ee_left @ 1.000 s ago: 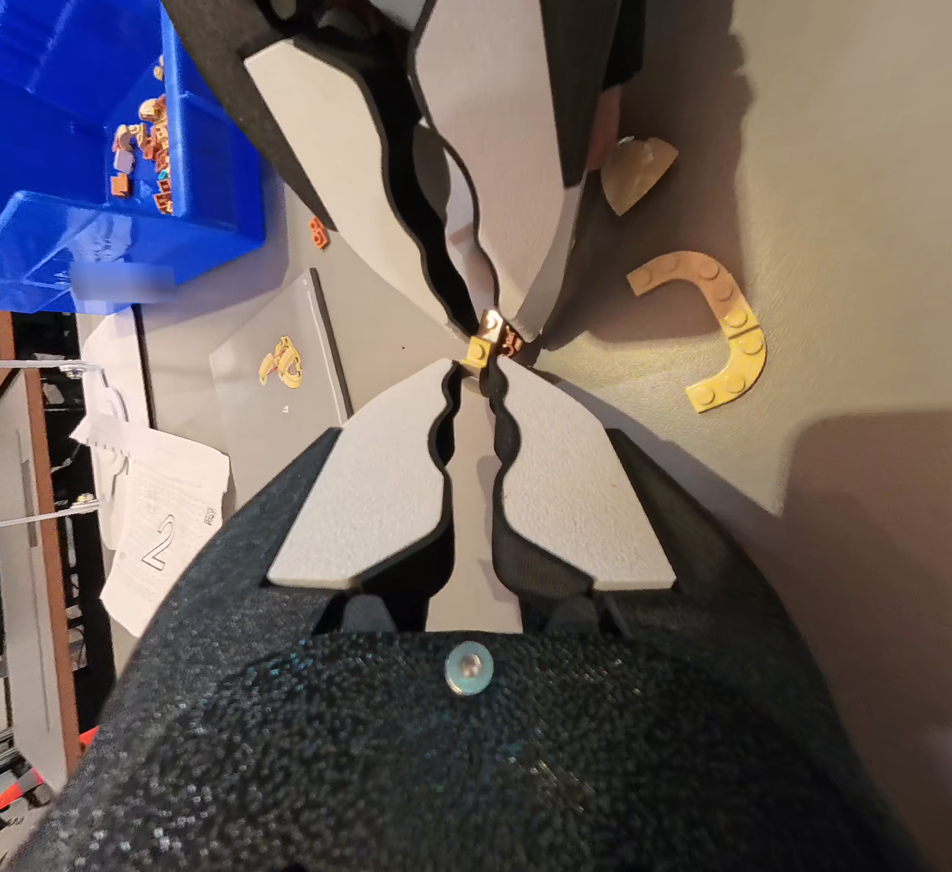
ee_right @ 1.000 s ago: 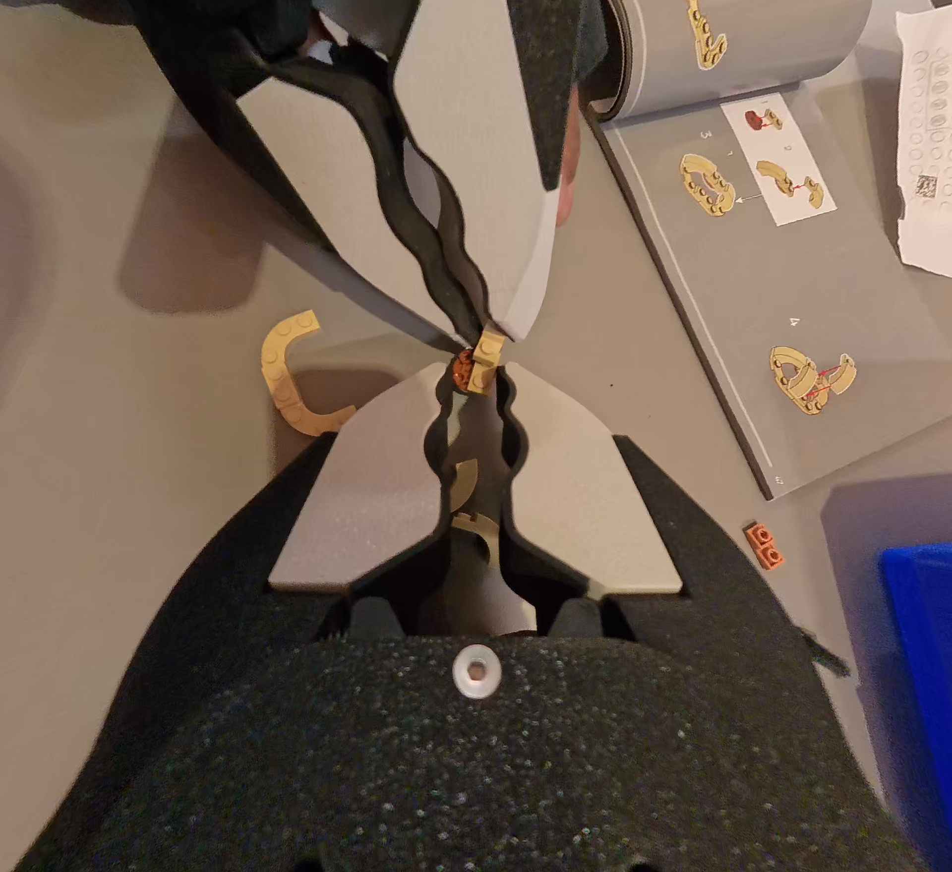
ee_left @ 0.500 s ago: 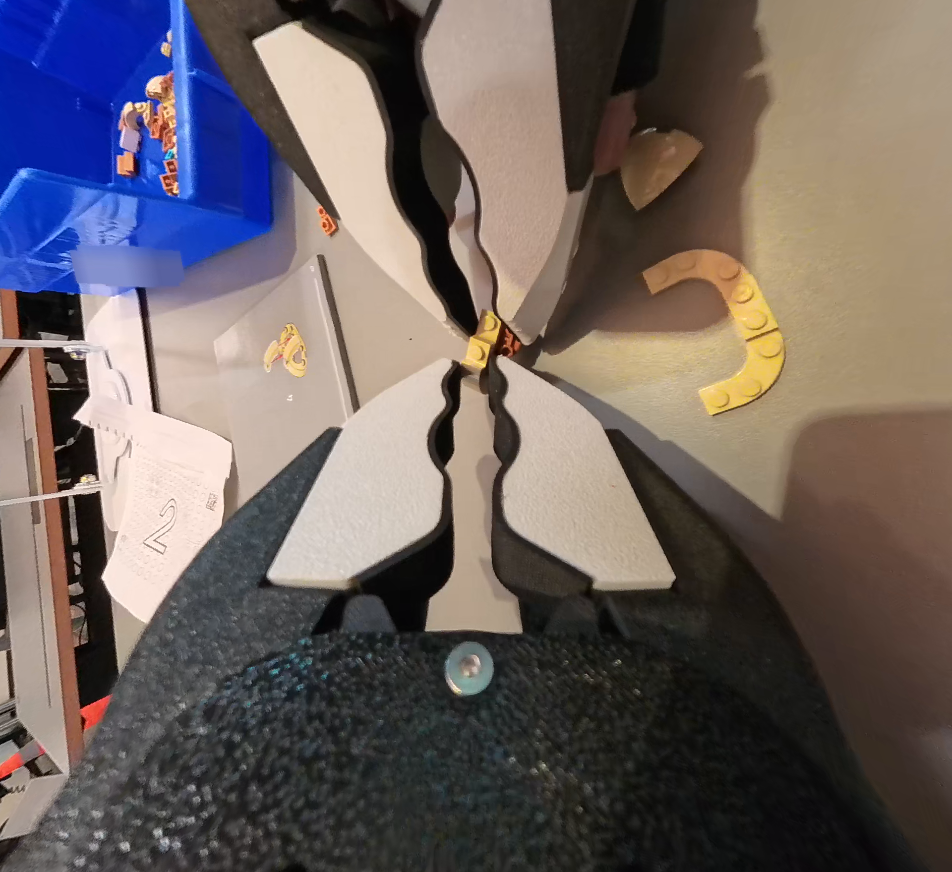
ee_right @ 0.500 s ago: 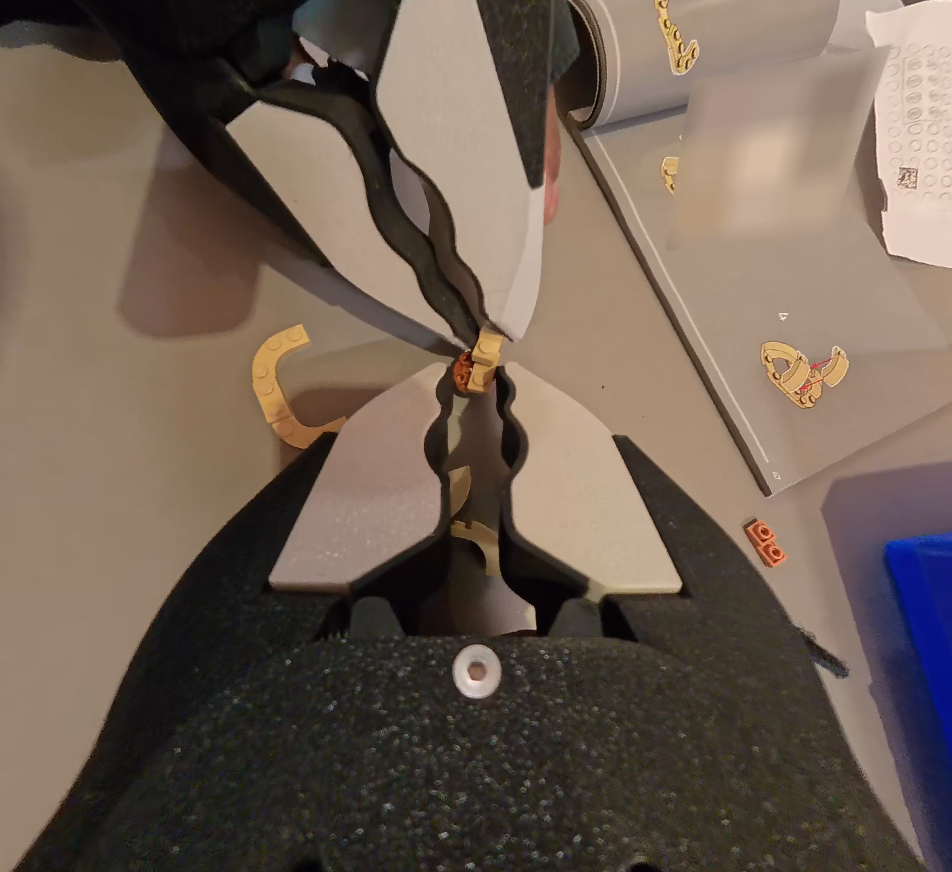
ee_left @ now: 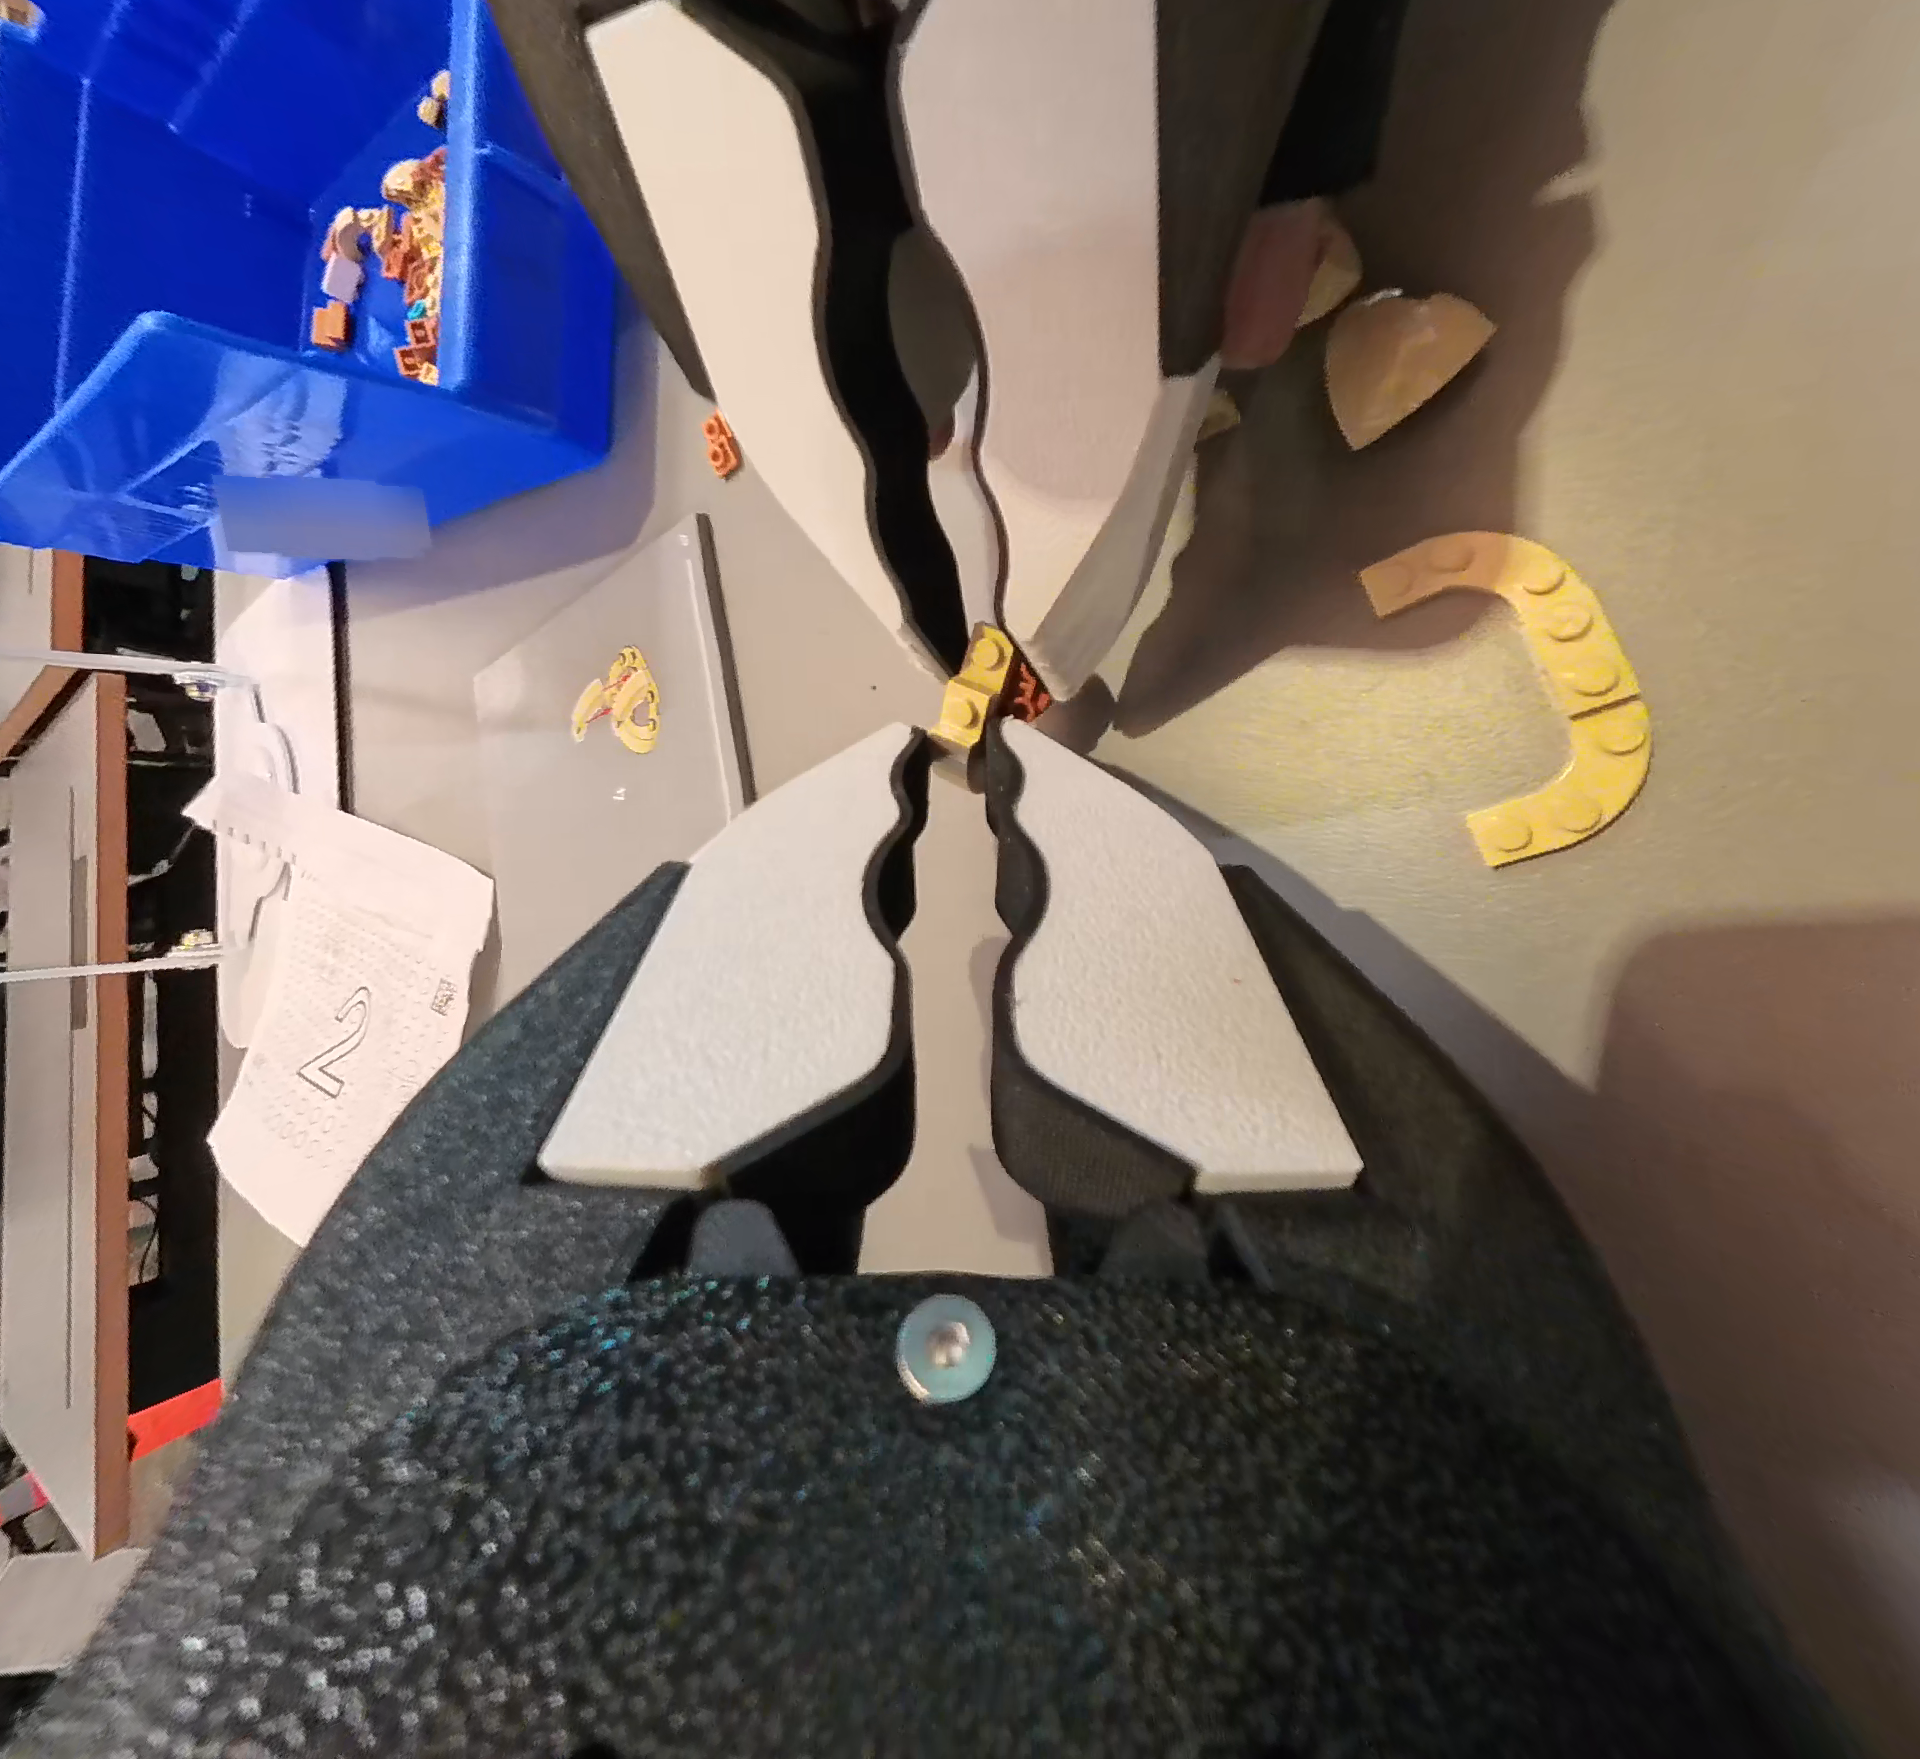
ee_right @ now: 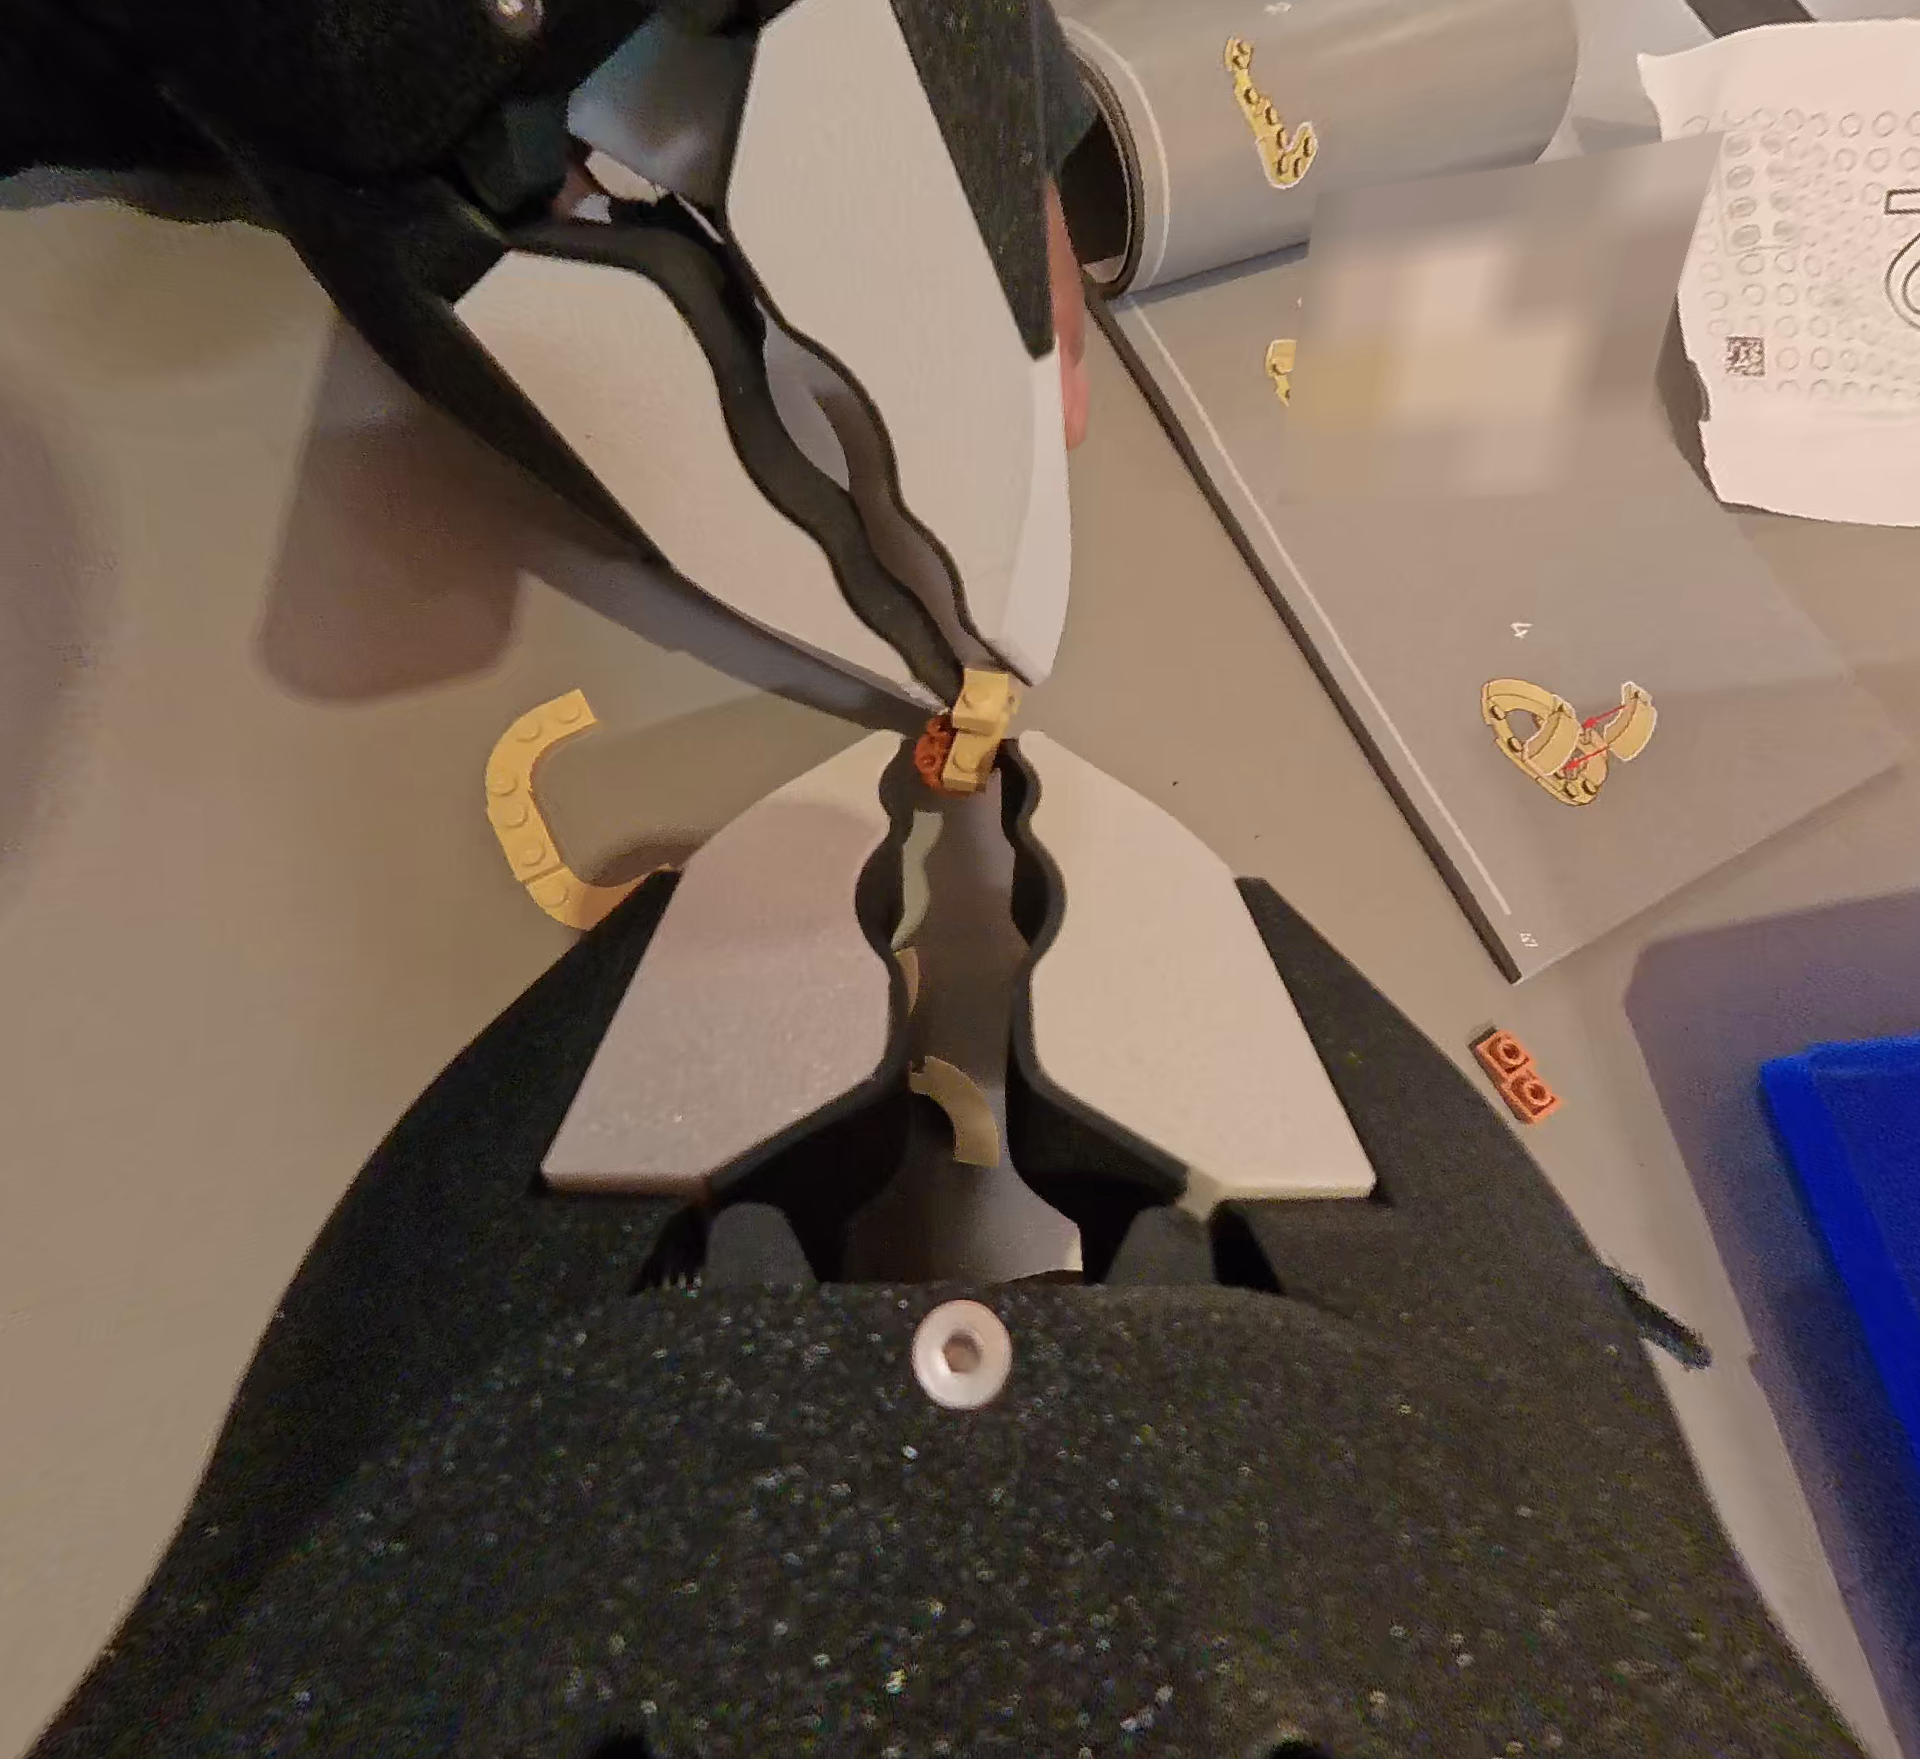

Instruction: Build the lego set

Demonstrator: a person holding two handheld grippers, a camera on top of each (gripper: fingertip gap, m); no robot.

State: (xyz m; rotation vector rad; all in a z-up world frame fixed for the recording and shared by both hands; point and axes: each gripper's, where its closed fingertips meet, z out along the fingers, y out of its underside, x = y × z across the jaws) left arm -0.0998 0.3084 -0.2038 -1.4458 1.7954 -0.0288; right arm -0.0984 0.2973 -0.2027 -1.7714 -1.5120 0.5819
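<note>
A small tan plate (ee_left: 971, 696) with a reddish-brown piece (ee_left: 1029, 686) on it hangs above the table between two grippers that meet tip to tip. My left gripper (ee_left: 961, 738) is shut on the tan plate's near end. My right gripper (ee_left: 1003, 655) comes from the top of the left wrist view and is shut on the far end. In the right wrist view my right gripper (ee_right: 961, 774) pinches the brown piece (ee_right: 935, 755) and tan plate (ee_right: 982, 722), and the left gripper (ee_right: 987, 681) grips from above. A tan curved plate (ee_left: 1558, 701) lies on the table and also shows in the right wrist view (ee_right: 530, 805).
A blue bin (ee_left: 260, 255) holds several small bricks. An open instruction booklet (ee_right: 1558, 670), a white paper bag (ee_left: 332, 1034) and a loose orange-brown brick (ee_right: 1515, 1073) lie near it. Tan rounded pieces (ee_left: 1392, 359) lie beyond the curved plate. Another tan arc (ee_right: 961, 1122) shows under my right gripper. The tips of both grippers are at nearly the same place.
Both grippers stay shut tip to tip on the small assembly. The pair has drifted slightly over the table, so the booklet, bin and curved plate sit a little differently in the views.
</note>
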